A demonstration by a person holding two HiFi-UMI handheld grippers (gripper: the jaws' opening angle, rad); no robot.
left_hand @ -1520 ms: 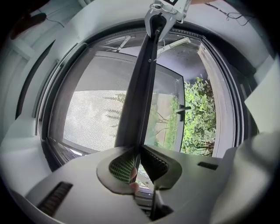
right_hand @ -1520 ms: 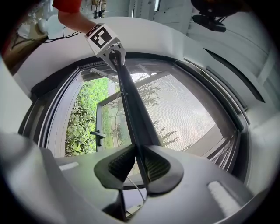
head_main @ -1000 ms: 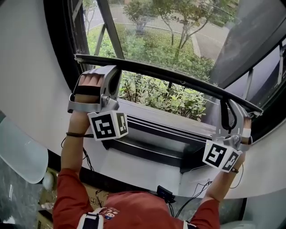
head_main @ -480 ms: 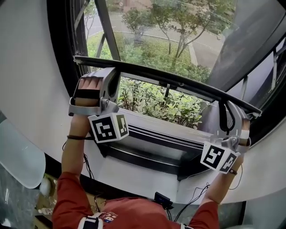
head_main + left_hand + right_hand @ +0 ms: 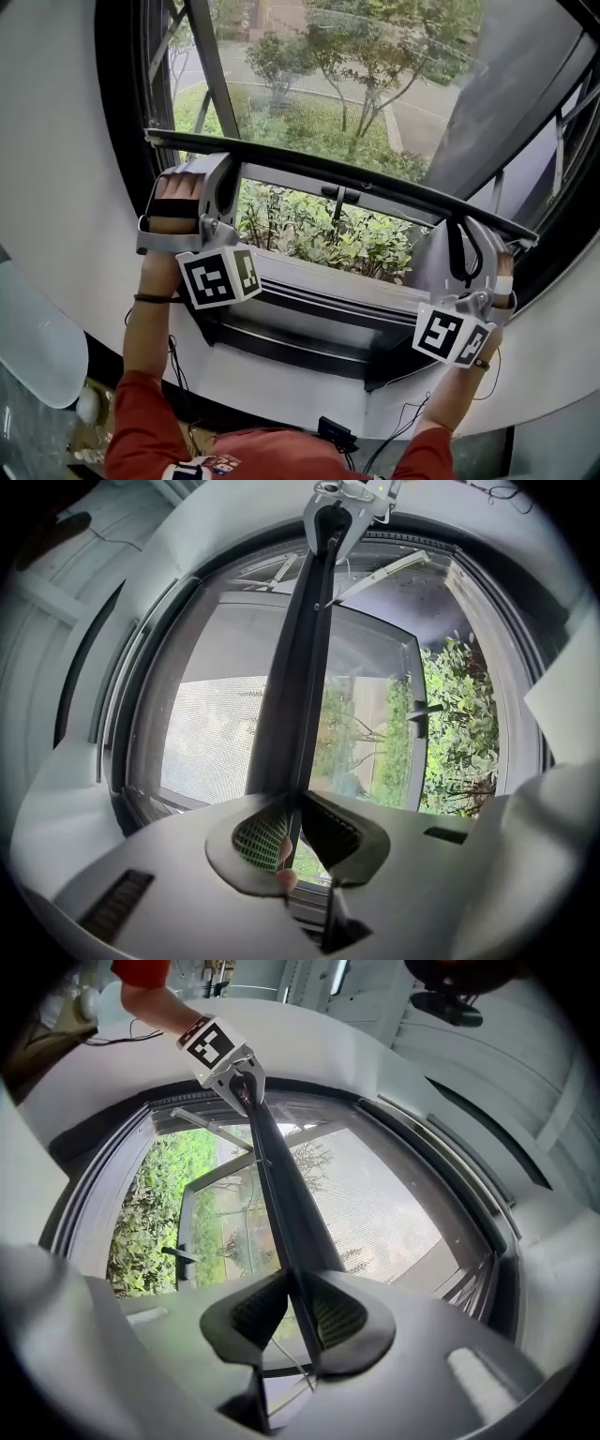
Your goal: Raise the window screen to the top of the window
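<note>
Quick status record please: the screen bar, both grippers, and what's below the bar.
screen bar: dark, partway up, sloping down to the right in the head view
left gripper: jaws shut on screen bar, left end
right gripper: jaws grip screen bar, right end; just eased open slightly
below bar: shrubs outside

Head view sat above the person, close in, facing forward and steeply down onto the window screen's bottom bar (image 5: pixel 309 172), with the window sill (image 5: pixel 319 281) near and the shrubs (image 5: pixel 309 230) far beyond. Left gripper view sat hard against the bar's left end, looking rightward along it. Right gripper view sat at the right end, looking leftward. All three shared the bar and shrubs.
</note>
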